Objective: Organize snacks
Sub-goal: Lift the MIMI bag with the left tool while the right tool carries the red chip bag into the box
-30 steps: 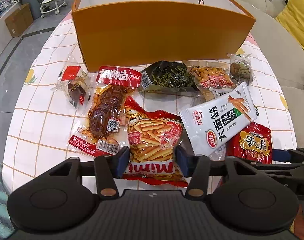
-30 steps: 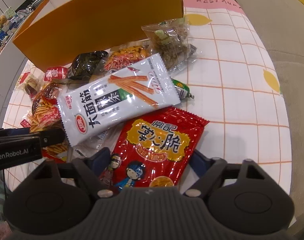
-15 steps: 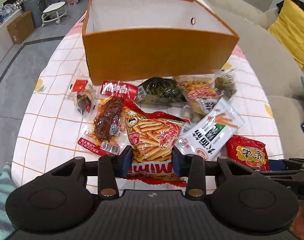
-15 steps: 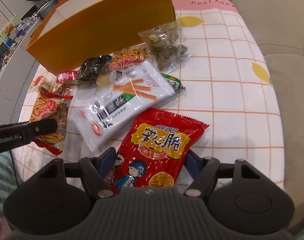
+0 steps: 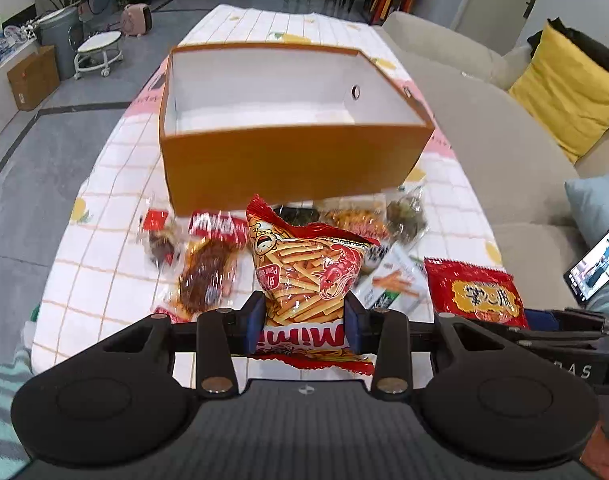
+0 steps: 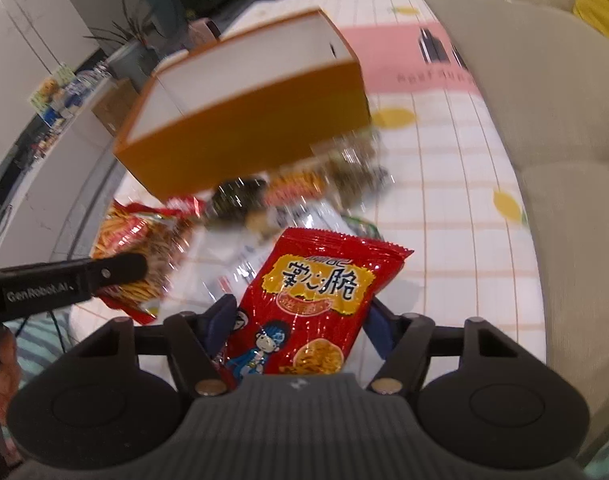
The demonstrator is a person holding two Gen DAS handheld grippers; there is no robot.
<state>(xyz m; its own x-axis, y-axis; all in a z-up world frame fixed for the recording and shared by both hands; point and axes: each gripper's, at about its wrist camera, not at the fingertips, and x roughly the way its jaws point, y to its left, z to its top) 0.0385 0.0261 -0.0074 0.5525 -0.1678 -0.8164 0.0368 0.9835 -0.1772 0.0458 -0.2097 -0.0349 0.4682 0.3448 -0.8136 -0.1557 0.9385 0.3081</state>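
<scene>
One orange cardboard box (image 5: 288,168), open-topped and white inside, stands on the checked tablecloth (image 5: 104,184); nothing shows inside it. Two packets are lifted in front of the box's near wall. The left gripper (image 5: 303,322) is clamped on the red Mimi prawn-stick bag (image 5: 304,276) near its bottom edge. The right gripper (image 6: 298,330) has its jaws closing against the sides of the red crisp packet with the cartoon figure (image 6: 308,300), which stands up between them. About six more packets lie blurred on the cloth between the lifted ones and the box: a braised-meat pack (image 5: 206,276), a white noodle-stick bag (image 5: 392,284) and smaller clear ones. Right of the box, bare cloth runs to the table edge beside one beige sofa (image 5: 504,152).
</scene>
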